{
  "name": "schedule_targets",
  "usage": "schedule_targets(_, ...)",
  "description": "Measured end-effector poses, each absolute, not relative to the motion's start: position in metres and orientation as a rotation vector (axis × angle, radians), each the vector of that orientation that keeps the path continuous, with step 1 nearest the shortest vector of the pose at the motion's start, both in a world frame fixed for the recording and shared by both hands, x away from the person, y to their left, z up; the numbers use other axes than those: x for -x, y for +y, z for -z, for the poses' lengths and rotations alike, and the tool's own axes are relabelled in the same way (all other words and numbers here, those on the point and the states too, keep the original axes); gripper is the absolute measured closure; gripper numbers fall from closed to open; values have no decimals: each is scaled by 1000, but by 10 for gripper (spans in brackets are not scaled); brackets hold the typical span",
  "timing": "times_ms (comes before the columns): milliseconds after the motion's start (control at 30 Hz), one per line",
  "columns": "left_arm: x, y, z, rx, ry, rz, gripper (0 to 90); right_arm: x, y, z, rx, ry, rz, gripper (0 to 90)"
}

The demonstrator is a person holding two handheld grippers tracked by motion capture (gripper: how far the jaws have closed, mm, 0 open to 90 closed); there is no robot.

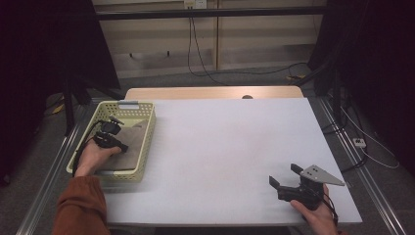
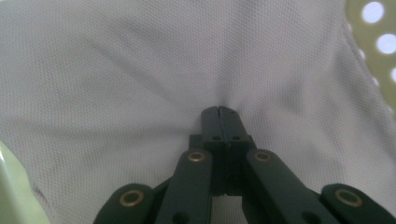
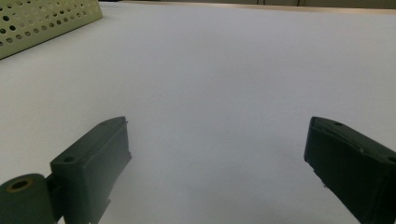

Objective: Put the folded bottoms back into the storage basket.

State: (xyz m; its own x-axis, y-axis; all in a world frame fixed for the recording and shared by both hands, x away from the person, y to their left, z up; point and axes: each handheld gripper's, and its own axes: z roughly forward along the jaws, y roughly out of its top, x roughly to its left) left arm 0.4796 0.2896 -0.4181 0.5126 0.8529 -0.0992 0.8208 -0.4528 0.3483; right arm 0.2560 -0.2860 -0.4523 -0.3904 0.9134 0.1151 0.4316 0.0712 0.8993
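A pale green perforated basket (image 1: pixel 149 133) stands at the table's left edge with a folded grey-brown cloth (image 1: pixel 133 142) inside. My left gripper (image 1: pixel 121 146) reaches down into the basket onto that cloth. In the left gripper view its jaws (image 2: pixel 219 110) are pressed together, and the cloth (image 2: pixel 116 70) puckers into folds at their tips, so a pinch of fabric is caught. The basket wall (image 2: pixel 373 28) shows at the upper right there. My right gripper (image 1: pixel 284 174) rests low over the table's near right corner, open, with nothing between its fingers (image 3: pixel 217 140).
A white table (image 1: pixel 220 142) stretches between the two hands. A wooden strip (image 1: pixel 210 93) runs along its far edge. In the right gripper view the basket (image 3: pixel 42 18) lies far off at the upper left. Cables trail on the floor at the right.
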Motion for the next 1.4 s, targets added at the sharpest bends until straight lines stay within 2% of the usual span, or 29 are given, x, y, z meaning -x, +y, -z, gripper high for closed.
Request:
schedule_targets(100,-480,294,413,-2351,1386,-183,900,-257,-287,453,-1338,1862,-1284,63)
schedule_targets(233,-483,302,406,-2224,1377,-343,894,-258,-286,453,-1336,1867,-1281,64)
schedule_targets(367,-493,295,423,-2290,1396,-363,885,-257,-286,453,-1336,1862,-1282,64)
schedule_targets(500,-494,291,425,-2334,1425,-288,900,-257,-287,453,-1340,1860,-1285,64)
schedule_targets(633,-492,289,420,-2433,1438,-160,900,-257,-287,453,-1337,1862,-1284,64)
schedule_targets(800,-489,291,421,-2421,1449,-128,900,-256,-287,452,-1338,1857,-1289,64)
schedule_targets(933,-495,295,423,-2330,1491,-158,900,-257,-286,453,-1337,1862,-1284,64)
schedule_targets(1167,-506,287,431,-2248,1443,-313,900,-257,-286,453,-1337,1863,-1284,65)
schedule_targets(1400,-507,291,427,-2248,1404,-337,900,-258,-287,453,-1336,1865,-1284,66)
